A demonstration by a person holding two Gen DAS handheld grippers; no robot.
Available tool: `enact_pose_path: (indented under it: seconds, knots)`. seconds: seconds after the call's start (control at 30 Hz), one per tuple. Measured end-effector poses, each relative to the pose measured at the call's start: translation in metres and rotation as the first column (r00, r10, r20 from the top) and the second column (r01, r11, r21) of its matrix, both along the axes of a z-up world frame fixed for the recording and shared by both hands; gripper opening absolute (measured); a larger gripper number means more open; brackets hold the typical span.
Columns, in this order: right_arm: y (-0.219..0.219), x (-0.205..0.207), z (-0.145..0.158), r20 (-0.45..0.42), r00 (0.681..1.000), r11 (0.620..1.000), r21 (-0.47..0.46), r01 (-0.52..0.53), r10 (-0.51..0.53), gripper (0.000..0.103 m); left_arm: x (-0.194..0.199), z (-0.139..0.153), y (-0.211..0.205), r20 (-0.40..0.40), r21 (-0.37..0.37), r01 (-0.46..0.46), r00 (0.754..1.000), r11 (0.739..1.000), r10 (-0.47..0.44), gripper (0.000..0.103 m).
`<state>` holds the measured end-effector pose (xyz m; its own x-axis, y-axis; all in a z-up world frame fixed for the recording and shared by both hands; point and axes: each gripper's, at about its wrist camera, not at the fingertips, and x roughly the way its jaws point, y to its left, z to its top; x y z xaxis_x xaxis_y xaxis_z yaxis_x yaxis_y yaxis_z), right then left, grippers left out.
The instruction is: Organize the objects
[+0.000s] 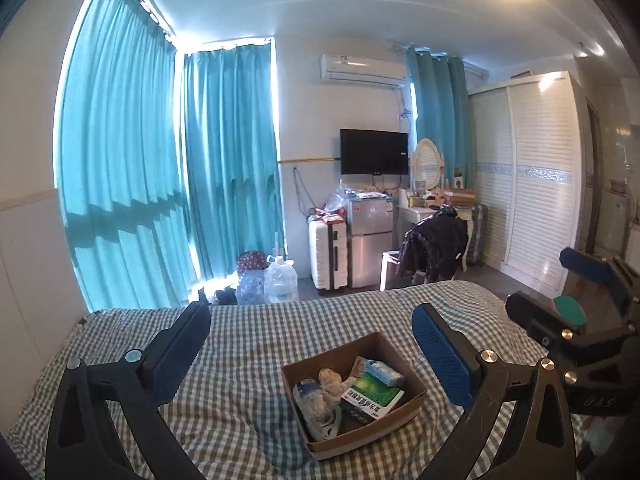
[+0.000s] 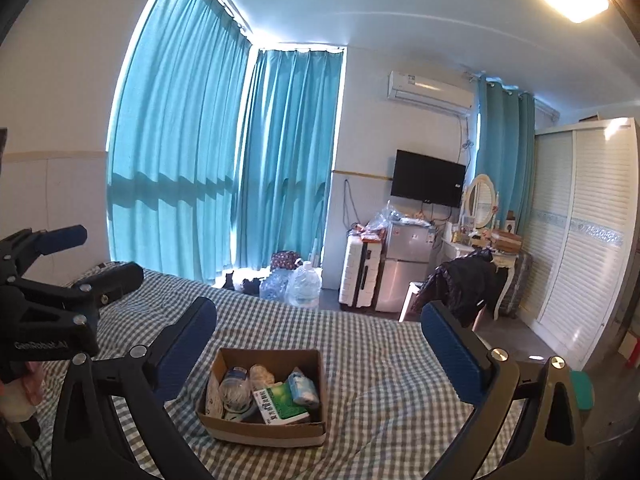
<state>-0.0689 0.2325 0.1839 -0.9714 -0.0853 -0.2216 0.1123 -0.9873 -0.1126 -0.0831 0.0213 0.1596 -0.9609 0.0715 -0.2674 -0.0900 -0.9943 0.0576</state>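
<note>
Both grippers, left gripper [image 1: 312, 344] and right gripper [image 2: 320, 340], are held with jaws wide apart, nothing clamped, above a bed [image 1: 240, 360] covered in soft grey-white checked cloth; a brown cardboard box [image 1: 416, 402] is seen resting near centre, filled with a crumpled plastic bottle [image 1: 310, 398], green carton [image 1: 374, 396], tissue pack [image 1: 384, 372]; teal pleated curtains [image 1: 132, 168] hung far left

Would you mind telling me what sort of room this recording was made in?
Most likely a bedroom in a small flat or rented room: a bed with a checked sheet fills the foreground, and a louvred wardrobe, a dressing table with an oval mirror and a wall-mounted television stand beyond it.
</note>
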Motion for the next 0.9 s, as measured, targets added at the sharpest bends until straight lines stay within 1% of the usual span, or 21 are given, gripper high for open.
enact_pose_path:
  seconds: [0.1, 0.2, 0.3, 0.43, 0.53, 0.6, 0.67, 0.8, 0.9]
  knots:
    - [-0.003, -0.007, -0.027, 0.013, 1.000, 1.000, -0.008, -0.003, 0.003, 0.103, 0.000, -0.020, -0.002, -0.042, -0.010, -0.068, 0.997, 0.998, 0.068, 0.103]
    - [-0.001, -0.013, -0.054, 0.014, 1.000, 1.000, -0.001, 0.003, -0.003, 0.103, -0.002, -0.045, -0.008, -0.037, 0.010, -0.087, 0.996, 0.996, 0.087, 0.103]
    - [0.004, -0.013, -0.084, -0.019, 1.000, 1.000, -0.008, 0.021, -0.021, 0.103, -0.003, -0.075, -0.010, -0.028, 0.010, -0.102, 0.994, 0.995, 0.102, 0.103]
    - [0.008, -0.020, -0.127, 0.046, 0.999, 0.999, -0.045, 0.029, -0.027, 0.103, 0.003, -0.111, -0.011, -0.014, 0.004, -0.111, 0.994, 0.994, 0.111, 0.103]
    - [0.008, -0.024, -0.154, 0.090, 0.995, 0.998, -0.043, 0.056, -0.052, 0.103, 0.002, -0.131, -0.012, 0.041, 0.006, -0.099, 0.994, 0.995, 0.099, 0.103]
    - [0.010, -0.024, -0.164, 0.109, 0.991, 0.996, -0.043, 0.076, -0.071, 0.103, 0.001, -0.140, -0.014, 0.066, 0.006, -0.101, 0.993, 0.995, 0.100, 0.103]
    - [0.010, -0.024, -0.169, 0.122, 0.990, 0.996, -0.048, 0.078, -0.072, 0.103, 0.002, -0.144, -0.013, 0.075, 0.004, -0.108, 0.991, 0.994, 0.108, 0.103]
    - [0.008, -0.021, -0.172, 0.129, 0.989, 0.997, -0.027, 0.076, -0.072, 0.103, 0.007, -0.146, -0.012, 0.070, 0.021, -0.106, 0.992, 0.994, 0.104, 0.103]
    - [0.004, -0.021, -0.168, 0.127, 0.989, 0.997, -0.017, 0.077, -0.074, 0.103, 0.010, -0.148, -0.008, 0.064, 0.002, -0.108, 0.992, 0.994, 0.108, 0.103]
